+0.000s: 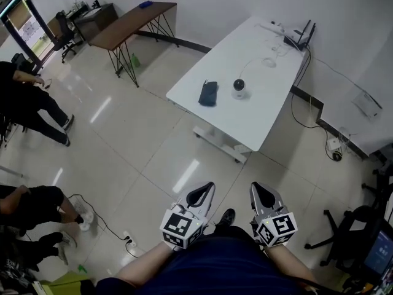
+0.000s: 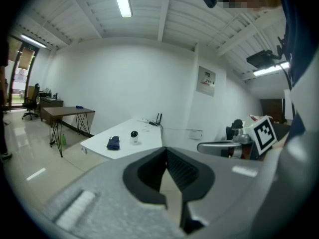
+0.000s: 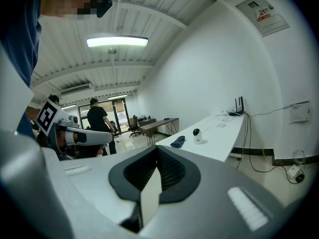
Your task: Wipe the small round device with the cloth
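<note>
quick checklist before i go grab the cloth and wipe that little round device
1. Cloth ready to pick up: ok. The dark cloth lies flat on the white table, with nothing on top of it.
2. Device free to wipe: ok. The small round device stands upright just to the right of the cloth, not touching it.
3. Left claw open for a grasp: not ok. It is shut and empty.
4. Right claw open: not ok. It is shut and empty.
5. Claws within reach of the table: not ok. Both are over the floor, well short of the table's near edge.
</note>
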Tool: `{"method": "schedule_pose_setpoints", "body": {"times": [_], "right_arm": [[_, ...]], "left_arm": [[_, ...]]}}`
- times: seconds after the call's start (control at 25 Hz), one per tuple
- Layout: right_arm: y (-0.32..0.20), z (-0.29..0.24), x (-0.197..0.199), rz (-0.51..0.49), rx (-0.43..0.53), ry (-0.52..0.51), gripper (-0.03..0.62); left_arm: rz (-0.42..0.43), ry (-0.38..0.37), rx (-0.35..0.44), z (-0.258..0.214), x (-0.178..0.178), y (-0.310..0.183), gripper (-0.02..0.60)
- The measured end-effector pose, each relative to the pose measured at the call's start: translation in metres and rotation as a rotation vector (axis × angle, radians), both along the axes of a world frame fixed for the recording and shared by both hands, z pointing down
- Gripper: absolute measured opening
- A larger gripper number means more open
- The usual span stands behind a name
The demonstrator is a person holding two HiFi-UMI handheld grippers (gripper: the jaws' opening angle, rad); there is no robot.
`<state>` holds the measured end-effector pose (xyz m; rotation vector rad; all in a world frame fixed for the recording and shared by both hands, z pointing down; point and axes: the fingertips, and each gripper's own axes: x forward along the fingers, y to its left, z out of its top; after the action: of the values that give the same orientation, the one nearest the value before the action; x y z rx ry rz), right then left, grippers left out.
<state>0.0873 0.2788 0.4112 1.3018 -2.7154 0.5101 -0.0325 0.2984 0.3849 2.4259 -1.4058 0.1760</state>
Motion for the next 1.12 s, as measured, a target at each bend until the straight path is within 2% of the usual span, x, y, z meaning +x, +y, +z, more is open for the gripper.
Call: {"method": "schedule_pose_setpoints", "body": {"times": [0.24, 0.56, 0.8, 1.0, 1.12], "right_arm": [[-0.053, -0.002, 0.025, -0.006, 0.007, -0.009, 0.006], [-0.106, 0.003, 0.035, 0.015, -0.003, -0.025, 0.006], [-0.147, 0.010, 0.031, 0.070, -0.011, 0.024, 0.006], [-0.200, 0.001, 0.014, 0.115, 0.029, 0.118, 0.006], [-0.232, 0.000, 0.001, 0.145, 0.019, 0.145, 0.006]], "left_arm": [[-0.023, -0.027, 0.015, 0.001, 0.020, -0.049, 0.002], [-0.062, -0.046, -0.016, 0.015, 0.012, -0.103, 0.002], [-0.090, -0.026, -0.028, 0.020, -0.020, -0.172, 0.002], [-0.087, -0.008, -0.078, 0.053, -0.058, -0.249, 0.028], [-0.106, -0.023, -0.119, 0.074, -0.082, -0.296, 0.053]]}}
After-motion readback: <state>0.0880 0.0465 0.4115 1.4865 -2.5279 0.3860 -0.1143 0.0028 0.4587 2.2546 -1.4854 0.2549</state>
